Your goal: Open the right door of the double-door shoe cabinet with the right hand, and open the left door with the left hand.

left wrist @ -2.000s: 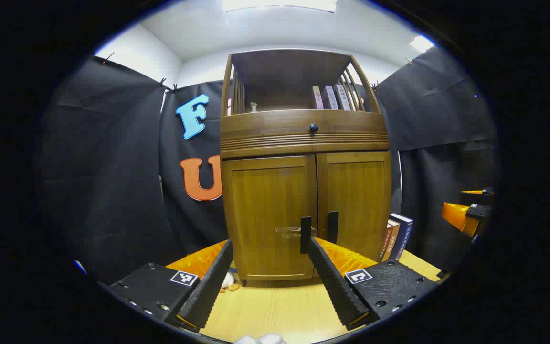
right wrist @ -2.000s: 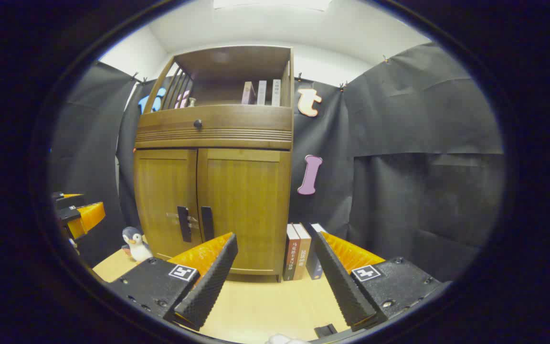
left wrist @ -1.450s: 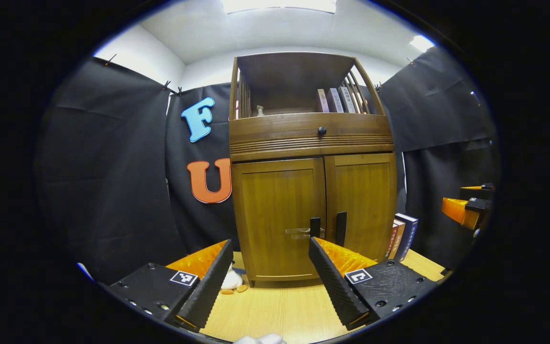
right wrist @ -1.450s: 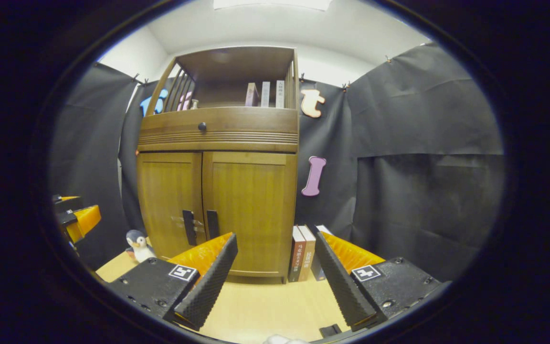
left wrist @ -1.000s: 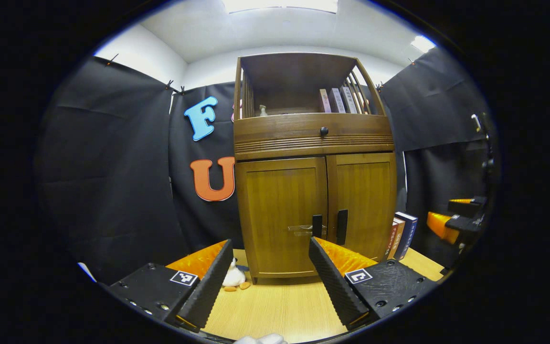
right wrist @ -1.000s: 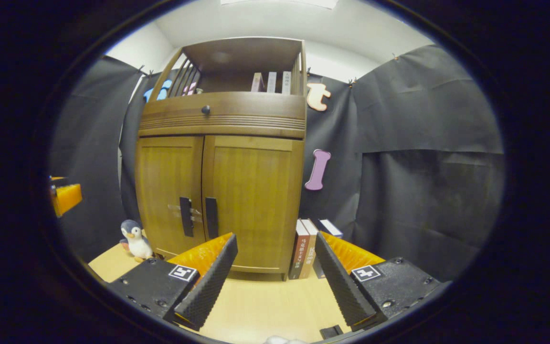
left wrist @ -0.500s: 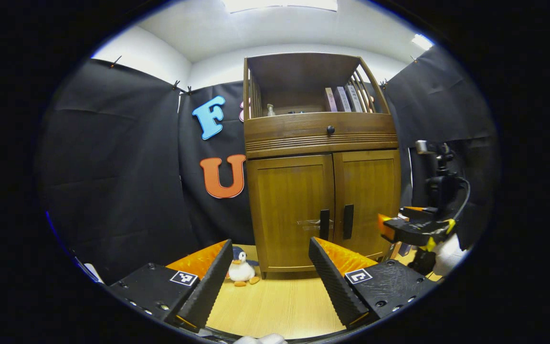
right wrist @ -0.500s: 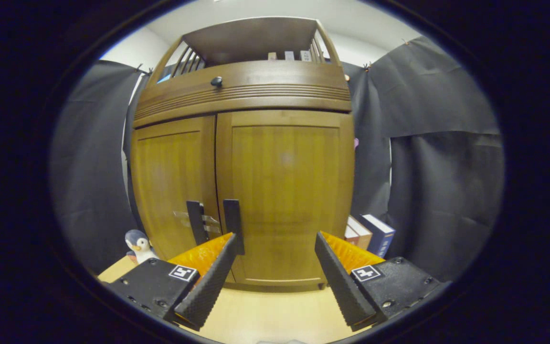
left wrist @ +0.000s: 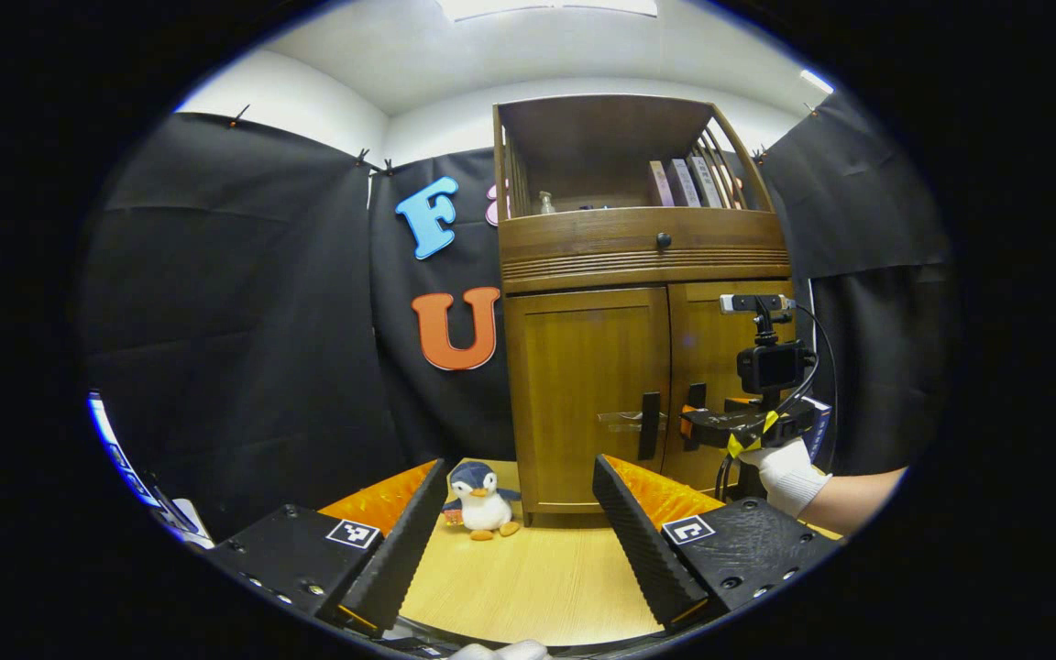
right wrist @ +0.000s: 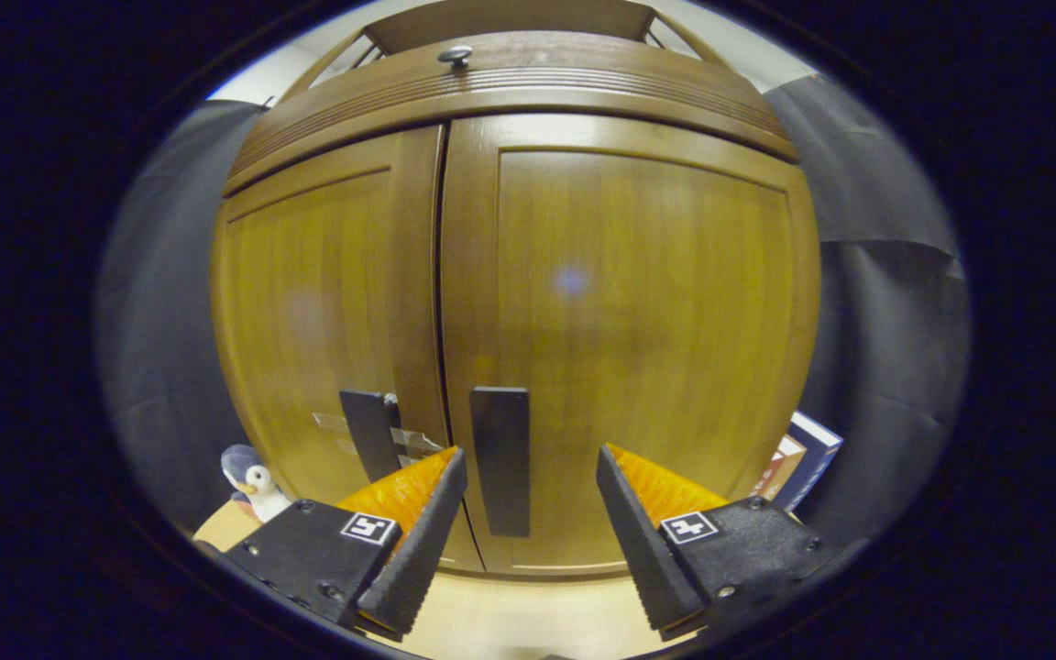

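brown wood fills the far side of the booth: the shoe cabinet (left wrist: 643,367) stands on a pale table (left wrist: 537,587) with both doors closed. in the right gripper view the right gripper (right wrist: 526,486) is close up to the right door (right wrist: 629,339), its fingers spread wide and holding nothing, and the right door handle (right wrist: 500,458) stands between them, just right of the left finger; whether anything touches it i cannot tell. the left door handle (right wrist: 368,431) sits just left of the seam. in the left gripper view the left gripper (left wrist: 521,500) hangs back from the cabinet, released, with a toy penguin (left wrist: 482,486) on the table between its fingers, near the left door (left wrist: 588,394). a gloved hand (left wrist: 785,472) holds the right gripper at the doors.
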Available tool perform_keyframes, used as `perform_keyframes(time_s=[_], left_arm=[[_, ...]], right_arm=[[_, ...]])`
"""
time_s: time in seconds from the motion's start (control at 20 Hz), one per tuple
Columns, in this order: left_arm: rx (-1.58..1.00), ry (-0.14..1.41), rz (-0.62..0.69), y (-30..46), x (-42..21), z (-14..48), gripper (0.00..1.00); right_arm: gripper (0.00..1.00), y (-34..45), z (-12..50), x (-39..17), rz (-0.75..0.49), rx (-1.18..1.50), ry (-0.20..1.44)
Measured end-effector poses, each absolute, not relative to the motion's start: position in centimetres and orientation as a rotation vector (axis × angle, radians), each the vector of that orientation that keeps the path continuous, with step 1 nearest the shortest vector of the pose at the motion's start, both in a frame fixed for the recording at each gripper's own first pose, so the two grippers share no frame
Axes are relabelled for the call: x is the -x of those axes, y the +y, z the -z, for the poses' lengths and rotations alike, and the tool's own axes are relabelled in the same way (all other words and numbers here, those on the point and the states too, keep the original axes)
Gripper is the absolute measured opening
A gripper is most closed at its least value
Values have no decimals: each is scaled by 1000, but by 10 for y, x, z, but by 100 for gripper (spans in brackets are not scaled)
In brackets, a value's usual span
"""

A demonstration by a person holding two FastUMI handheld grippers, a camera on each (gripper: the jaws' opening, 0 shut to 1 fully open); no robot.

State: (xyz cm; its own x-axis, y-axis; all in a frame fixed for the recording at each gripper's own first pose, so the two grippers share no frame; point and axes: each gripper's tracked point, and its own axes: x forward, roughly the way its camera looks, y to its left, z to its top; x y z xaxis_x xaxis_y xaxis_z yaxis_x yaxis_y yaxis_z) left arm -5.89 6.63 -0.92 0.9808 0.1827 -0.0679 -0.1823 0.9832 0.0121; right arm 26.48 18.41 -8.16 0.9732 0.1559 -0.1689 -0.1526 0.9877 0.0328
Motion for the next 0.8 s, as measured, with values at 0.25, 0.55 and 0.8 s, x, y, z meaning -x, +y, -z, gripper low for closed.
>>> perform_keyframes(time_s=[0.25, 0.55, 0.8], left_arm=[[-19, 80, -216, 76, 61, 12, 96], [-13, 88, -228, 80, 63, 12, 96], [-2, 80, -225, 78, 65, 13, 96]], right_arm=[[72, 191, 91, -282, -156, -31, 219], [51, 200, 93, -288, -190, -19, 220], [34, 200, 94, -285, -222, -9, 235]])
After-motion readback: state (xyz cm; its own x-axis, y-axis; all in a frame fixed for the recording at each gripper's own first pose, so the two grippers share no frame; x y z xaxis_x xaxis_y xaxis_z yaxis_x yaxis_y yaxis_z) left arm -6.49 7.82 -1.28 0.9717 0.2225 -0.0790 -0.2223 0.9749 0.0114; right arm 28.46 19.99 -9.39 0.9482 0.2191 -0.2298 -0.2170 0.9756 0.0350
